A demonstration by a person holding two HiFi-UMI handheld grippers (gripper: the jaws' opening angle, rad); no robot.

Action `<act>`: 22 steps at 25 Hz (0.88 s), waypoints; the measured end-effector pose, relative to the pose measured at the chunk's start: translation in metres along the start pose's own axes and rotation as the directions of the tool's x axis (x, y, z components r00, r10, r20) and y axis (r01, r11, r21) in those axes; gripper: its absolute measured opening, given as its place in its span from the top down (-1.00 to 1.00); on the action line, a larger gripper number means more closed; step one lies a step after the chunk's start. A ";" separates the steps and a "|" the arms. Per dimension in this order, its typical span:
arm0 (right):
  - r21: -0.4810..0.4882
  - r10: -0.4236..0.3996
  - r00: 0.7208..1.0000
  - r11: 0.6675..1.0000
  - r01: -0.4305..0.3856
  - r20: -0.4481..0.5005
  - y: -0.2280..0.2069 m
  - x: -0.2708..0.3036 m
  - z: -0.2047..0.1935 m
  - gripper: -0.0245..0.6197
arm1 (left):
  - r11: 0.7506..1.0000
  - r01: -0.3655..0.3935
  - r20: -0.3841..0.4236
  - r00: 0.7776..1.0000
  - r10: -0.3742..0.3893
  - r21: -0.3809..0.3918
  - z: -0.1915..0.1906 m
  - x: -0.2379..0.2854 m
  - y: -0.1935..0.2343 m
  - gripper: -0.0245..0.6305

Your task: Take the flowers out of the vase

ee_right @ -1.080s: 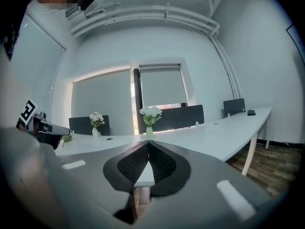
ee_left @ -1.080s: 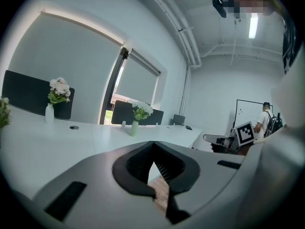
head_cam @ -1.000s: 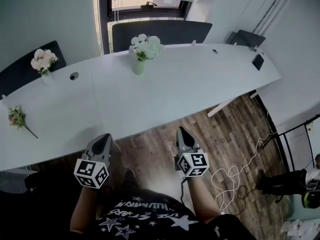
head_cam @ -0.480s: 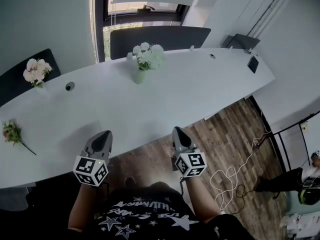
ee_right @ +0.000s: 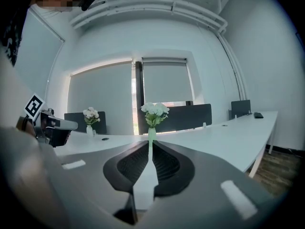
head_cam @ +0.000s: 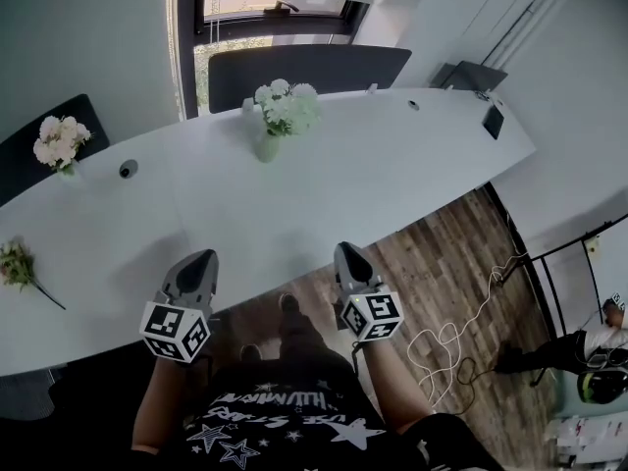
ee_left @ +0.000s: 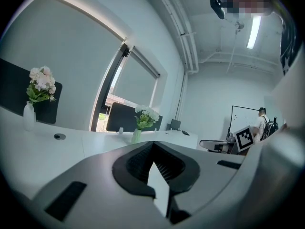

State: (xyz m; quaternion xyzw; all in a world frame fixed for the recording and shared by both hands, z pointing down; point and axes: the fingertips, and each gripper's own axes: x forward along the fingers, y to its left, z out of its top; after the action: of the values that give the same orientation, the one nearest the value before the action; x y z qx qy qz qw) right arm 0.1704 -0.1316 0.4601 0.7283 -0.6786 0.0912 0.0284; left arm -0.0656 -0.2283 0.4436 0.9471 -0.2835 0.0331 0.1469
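A pale green vase (head_cam: 269, 146) holding white and green flowers (head_cam: 283, 104) stands at the far side of the long white table (head_cam: 392, 180). In the right gripper view this vase (ee_right: 152, 134) rises straight ahead beyond the jaw tips; in the left gripper view the vase (ee_left: 137, 136) is ahead and slightly left. My left gripper (head_cam: 203, 259) and right gripper (head_cam: 346, 252) hover side by side over the table's near edge, well short of the vase. Both are shut with nothing between the jaws, as the left gripper (ee_left: 152, 145) and right gripper (ee_right: 150, 145) show in their own views.
A second vase of pink flowers (head_cam: 56, 141) stands at the far left, and a loose bunch of flowers (head_cam: 18, 266) lies on the table's left end. Dark chairs (head_cam: 304, 65) line the far side. A dark device (head_cam: 493, 122) lies at the right end. Cables (head_cam: 446, 337) trail over the wooden floor.
Both grippers have moved forward toward the table together, and the table edge now lies under their tips. Their jaws stayed shut.
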 end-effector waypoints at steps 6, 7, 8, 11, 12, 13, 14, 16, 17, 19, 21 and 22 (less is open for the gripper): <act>0.020 0.069 0.997 0.997 -0.070 0.021 -0.004 0.046 0.009 0.91 | 0.998 -0.067 0.023 0.998 0.067 0.006 0.014 0.017 0.015 0.91; 0.019 0.086 0.996 0.996 -0.087 0.022 -0.004 0.054 0.012 0.91 | 0.997 -0.075 0.026 0.997 0.075 0.005 0.017 0.022 0.018 0.91; 0.020 0.102 0.995 0.995 -0.102 0.023 -0.005 0.062 0.015 0.91 | 0.997 -0.081 0.029 0.996 0.081 0.006 0.021 0.028 0.019 0.91; 0.021 0.131 0.991 0.991 -0.132 0.027 -0.014 0.087 0.024 0.91 | 0.996 -0.092 0.037 0.995 0.091 0.018 0.033 0.048 0.021 0.91; 0.020 0.139 0.990 0.990 -0.140 0.028 -0.016 0.096 0.027 0.90 | 0.995 -0.098 0.040 0.994 0.097 0.022 0.037 0.054 0.023 0.91; 0.018 0.150 0.988 0.988 -0.150 0.027 -0.018 0.104 0.028 0.90 | 0.994 -0.105 0.044 0.994 0.104 0.022 0.040 0.060 0.025 0.91; 0.017 0.163 0.986 0.986 -0.164 0.024 -0.019 0.113 0.029 0.89 | 0.993 -0.114 0.048 0.992 0.113 0.019 0.043 0.066 0.028 0.91; 0.016 0.194 0.981 0.981 -0.195 0.018 -0.020 0.130 0.031 0.87 | 0.991 -0.130 0.055 0.990 0.129 0.013 0.047 0.077 0.035 0.91; 0.017 0.211 0.977 0.977 -0.212 0.016 -0.021 0.138 0.032 0.85 | 0.990 -0.138 0.058 0.989 0.137 0.012 0.049 0.083 0.037 0.91; 0.017 0.240 0.971 0.971 -0.240 0.014 -0.025 0.156 0.033 0.78 | 0.988 -0.154 0.063 0.986 0.152 0.017 0.054 0.093 0.041 0.91; 0.022 0.259 0.966 0.966 -0.259 0.004 -0.030 0.174 0.032 0.59 | 0.985 -0.174 0.067 0.983 0.172 0.021 0.058 0.102 0.044 0.91; 0.030 0.268 0.963 0.963 -0.268 -0.004 -0.033 0.183 0.032 0.50 | 0.983 -0.184 0.069 0.981 0.182 0.019 0.060 0.106 0.046 0.91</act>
State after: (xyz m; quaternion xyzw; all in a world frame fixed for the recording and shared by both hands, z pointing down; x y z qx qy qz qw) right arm 0.2177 -0.3143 0.4631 0.6297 -0.7694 0.1070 0.0076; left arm -0.0036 -0.3389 0.4136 0.9194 -0.3736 0.0185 0.1215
